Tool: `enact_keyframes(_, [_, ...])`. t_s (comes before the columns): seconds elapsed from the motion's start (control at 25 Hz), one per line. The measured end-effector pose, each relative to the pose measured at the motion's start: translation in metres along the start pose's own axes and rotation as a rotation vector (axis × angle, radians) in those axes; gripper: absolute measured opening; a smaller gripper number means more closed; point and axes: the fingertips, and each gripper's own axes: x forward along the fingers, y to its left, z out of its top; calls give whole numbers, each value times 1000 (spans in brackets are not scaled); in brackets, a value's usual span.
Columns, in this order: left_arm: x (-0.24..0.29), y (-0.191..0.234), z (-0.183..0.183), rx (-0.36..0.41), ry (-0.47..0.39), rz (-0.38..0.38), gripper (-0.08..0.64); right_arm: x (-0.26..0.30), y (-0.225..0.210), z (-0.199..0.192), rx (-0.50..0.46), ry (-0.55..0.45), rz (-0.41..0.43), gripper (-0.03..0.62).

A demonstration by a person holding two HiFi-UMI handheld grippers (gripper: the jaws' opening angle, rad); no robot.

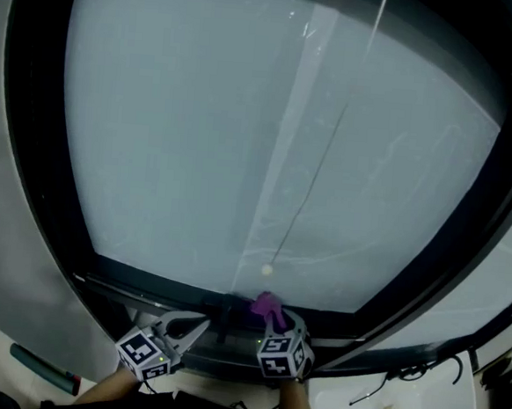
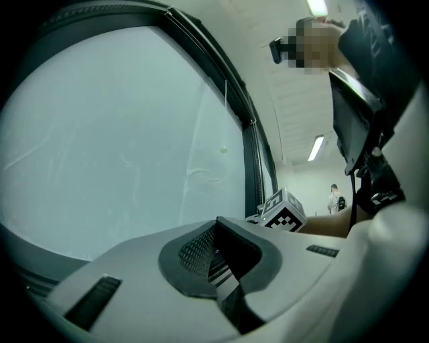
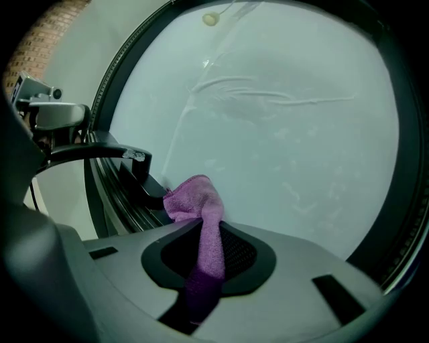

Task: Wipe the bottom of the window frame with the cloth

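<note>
A: Item 1, cloth (image 3: 199, 204). Where is it lying?

B: Pink, terry weave. It is running up through the right gripper (image 3: 209, 260), whose 2 jaws are closing tight on its middle. A bunched end is standing out past the fingertips, and a darker tail is hanging back behind them.

A: And against the window?

B: The bunched end is sitting at the bottom edge of the window frame (image 1: 157, 281), about mid-width, where the black rail is meeting the pane (image 1: 226, 135). Whether it is pressing on the rail cannot be told.

A: Item 2, left gripper (image 1: 200, 325)?

B: Its jaws are resting together with nothing between them. It is hovering just beside the right gripper, near the same bottom edge and to the left of the cloth.

A: Item 3, fittings?

B: 1 black latch handle (image 3: 134, 161) is projecting from the bottom rail, between the 2 grippers in the head view and just beside the cloth. 1 thin cord (image 1: 327, 143) is hanging down the pane, with 1 pale bead (image 1: 267, 269) at its end, just above the cloth.
</note>
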Motion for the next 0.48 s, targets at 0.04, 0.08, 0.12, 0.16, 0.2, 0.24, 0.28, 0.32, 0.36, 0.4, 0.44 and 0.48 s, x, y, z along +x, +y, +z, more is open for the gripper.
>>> enact_keyframes(0.04, [3, 2, 0, 9, -2, -11, 2, 1, -3, -3, -2, 12, -11, 75])
enact_keyframes(0.08, [7, 2, 0, 15, -5, -25, 2, 0, -7, -6, -3, 23, -25, 75])
enact_keyframes(0.12, [10, 1, -1, 14, -7, -39, 2, -1, -12, -8, -1, 33, -38, 75])
enact_keyframes(0.16, [13, 1, -1, 6, -9, -52, 2, -2, -15, -10, 2, 42, -51, 75])
enact_keyframes(0.2, [16, 0, 0, -3, -11, -65, 2, -4, -19, -12, 7, 49, -61, 75])
enact_keyframes(0.24, [18, -1, 1, -14, -10, -79, 2, -5, -21, -14, 11, 55, -70, 75])
enact_keyframes(0.28, [21, -3, 3, -24, -6, -93, 2, -6, -24, -15, 15, 60, -78, 75])
enact_keyframes(0.32, [24, -4, 5, -33, -1, -105, 2, -7, -27, -17, 19, 65, -84, 75])
enact_keyframes(0.36, [26, -5, 6, -39, 0, -114, 2, -8, -30, -19, 26, 71, -91, 75])
enact_keyframes(0.4, [29, -6, 7, -41, 1, -122, 2, -8, -33, -23, 34, 79, -99, 75])
enact_keyframes(0.44, [32, -6, 7, -39, 3, -129, 2, -9, -36, -27, 43, 86, -107, 75])
enact_keyframes(0.48, [34, -6, 5, -32, 9, -135, 2, -10, -39, -30, 53, 89, -115, 75])
